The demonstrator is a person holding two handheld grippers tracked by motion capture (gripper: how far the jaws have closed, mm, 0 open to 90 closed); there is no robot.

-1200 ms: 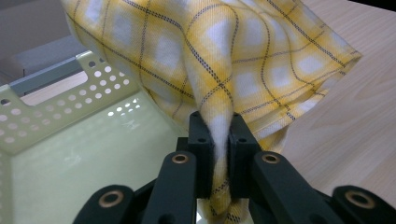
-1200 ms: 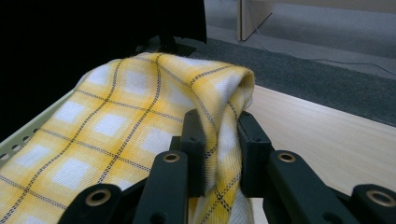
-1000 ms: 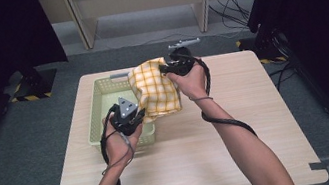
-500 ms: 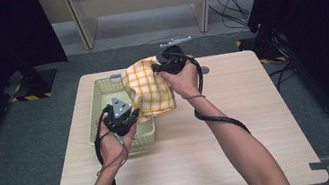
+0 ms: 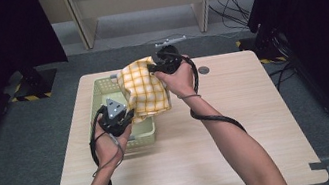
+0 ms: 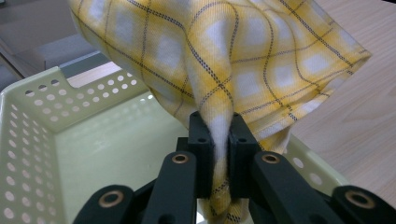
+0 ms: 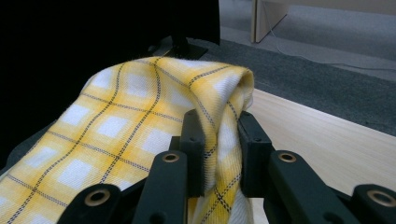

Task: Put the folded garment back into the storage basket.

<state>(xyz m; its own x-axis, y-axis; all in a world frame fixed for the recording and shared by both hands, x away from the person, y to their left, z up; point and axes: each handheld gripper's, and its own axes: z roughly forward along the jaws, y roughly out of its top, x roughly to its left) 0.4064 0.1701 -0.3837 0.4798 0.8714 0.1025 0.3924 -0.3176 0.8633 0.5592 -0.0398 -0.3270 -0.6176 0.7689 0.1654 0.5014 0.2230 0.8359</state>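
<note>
Two tools point(image 5: 130, 112) point(image 5: 151, 68) pinching one yellow checked cloth point(image 5: 143, 90) over one basket point(image 5: 101, 90)

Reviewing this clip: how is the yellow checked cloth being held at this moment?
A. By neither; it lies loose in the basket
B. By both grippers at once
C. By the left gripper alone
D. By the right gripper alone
B: the yellow checked cloth is pinched between the fingers of the left gripper and also between those of the right gripper, hanging above the pale green basket.
</note>
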